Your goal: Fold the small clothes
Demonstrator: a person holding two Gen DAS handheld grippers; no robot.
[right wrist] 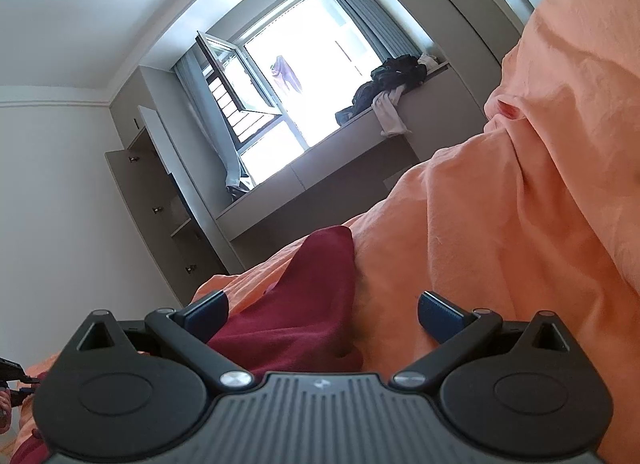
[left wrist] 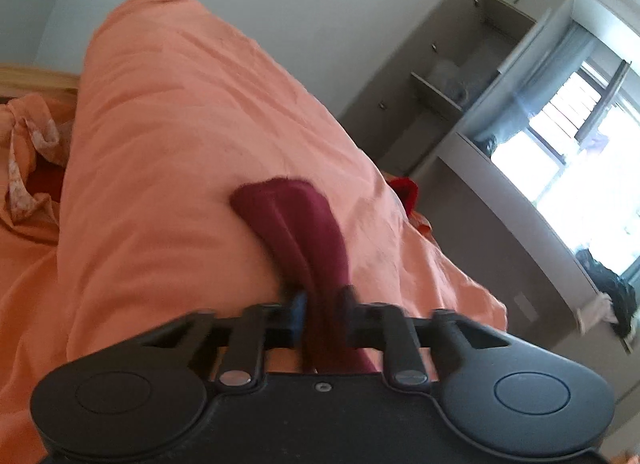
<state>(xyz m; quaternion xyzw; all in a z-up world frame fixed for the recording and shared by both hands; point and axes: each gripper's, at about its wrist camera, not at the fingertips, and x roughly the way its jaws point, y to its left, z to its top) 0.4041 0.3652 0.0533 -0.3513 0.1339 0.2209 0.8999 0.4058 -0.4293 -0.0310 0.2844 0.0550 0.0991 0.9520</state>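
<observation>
A small dark red garment (left wrist: 298, 224) lies stretched over the orange bedding (left wrist: 168, 152) in the left wrist view. My left gripper (left wrist: 322, 304) is shut on its near end, the cloth pinched between the blue pads. In the right wrist view the same dark red garment (right wrist: 308, 304) lies on the orange bedding (right wrist: 520, 224), passing between the wide-apart fingers of my right gripper (right wrist: 322, 314). That gripper is open, its blue pads clear of the cloth on both sides.
A rolled orange duvet (left wrist: 160, 84) bulks up behind the garment. An orange patterned cloth (left wrist: 28, 152) lies at the left. A grey wardrobe (left wrist: 460, 84) stands open by the window (right wrist: 288, 76). Dark clothes (right wrist: 392, 80) are heaped on the window ledge.
</observation>
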